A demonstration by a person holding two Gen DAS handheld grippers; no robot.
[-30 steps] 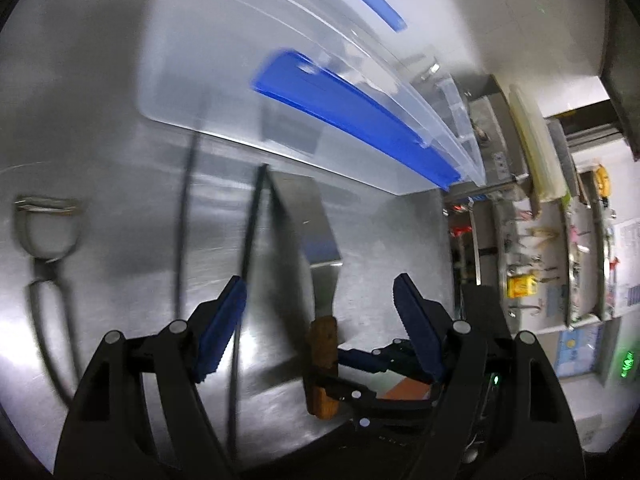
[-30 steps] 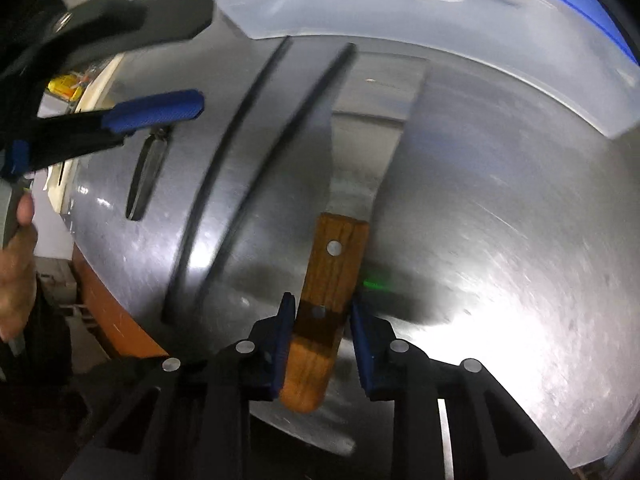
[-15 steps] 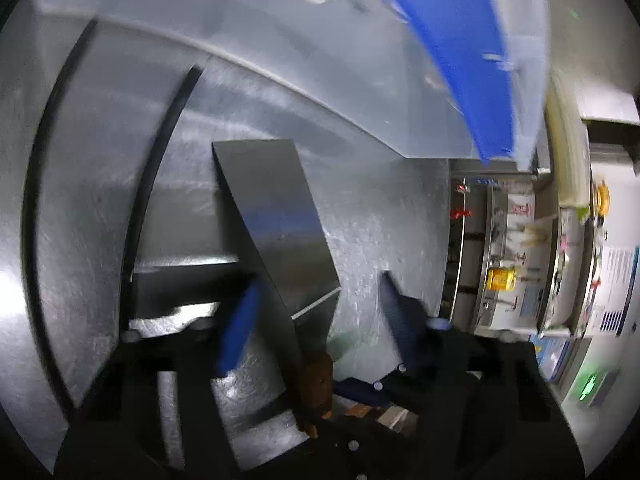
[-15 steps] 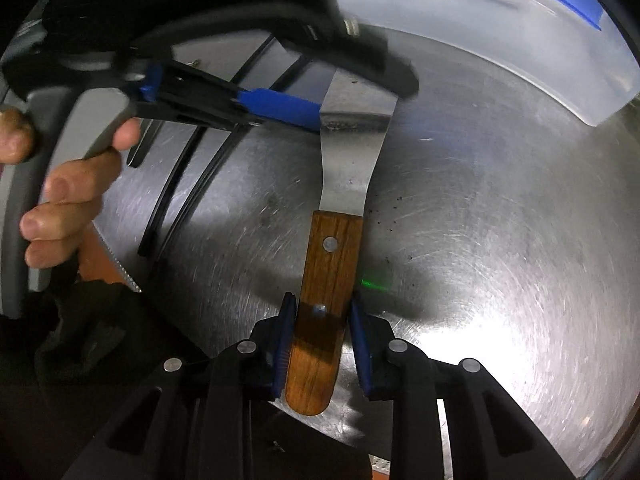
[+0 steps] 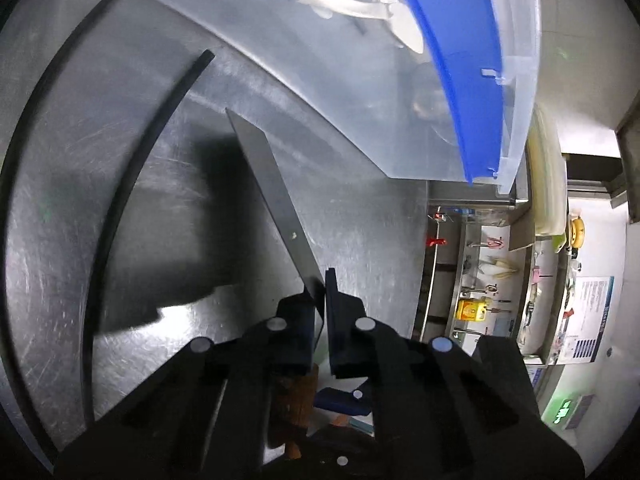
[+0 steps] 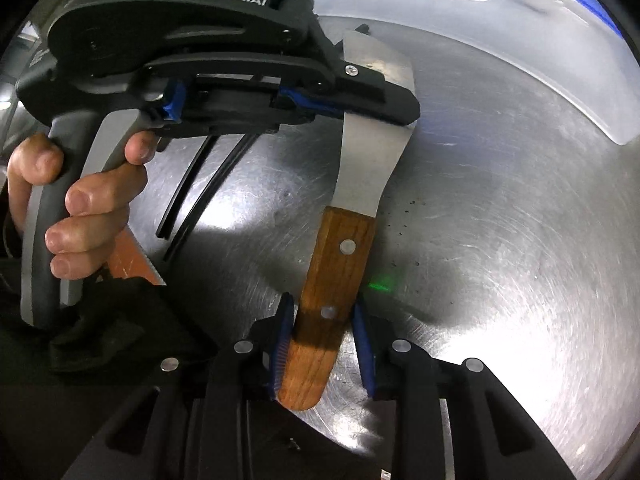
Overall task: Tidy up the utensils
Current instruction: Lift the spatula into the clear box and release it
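Observation:
A steel spatula [image 6: 372, 136] with a wooden handle [image 6: 328, 292] is held above the steel table. My right gripper [image 6: 322, 332] has its blue pads on both sides of the handle's lower half; a small gap shows on the right side. My left gripper [image 5: 320, 292] is shut on the flat blade [image 5: 276, 196], seen edge-on in the left wrist view. In the right wrist view the left gripper [image 6: 352, 100] crosses the blade from the left, held by a hand [image 6: 80, 200].
A clear plastic bin [image 5: 360, 92] with a blue rim [image 5: 468, 64] holds white utensils [image 5: 360, 4] behind the spatula. Two black strips [image 6: 200, 196] lie on the steel table [image 6: 500, 260]. Kitchen shelves [image 5: 500, 280] are far right.
My left gripper moved in over the spatula and closed on its blade. The right gripper kept its place around the wooden handle, and the spatula has lifted and tilted.

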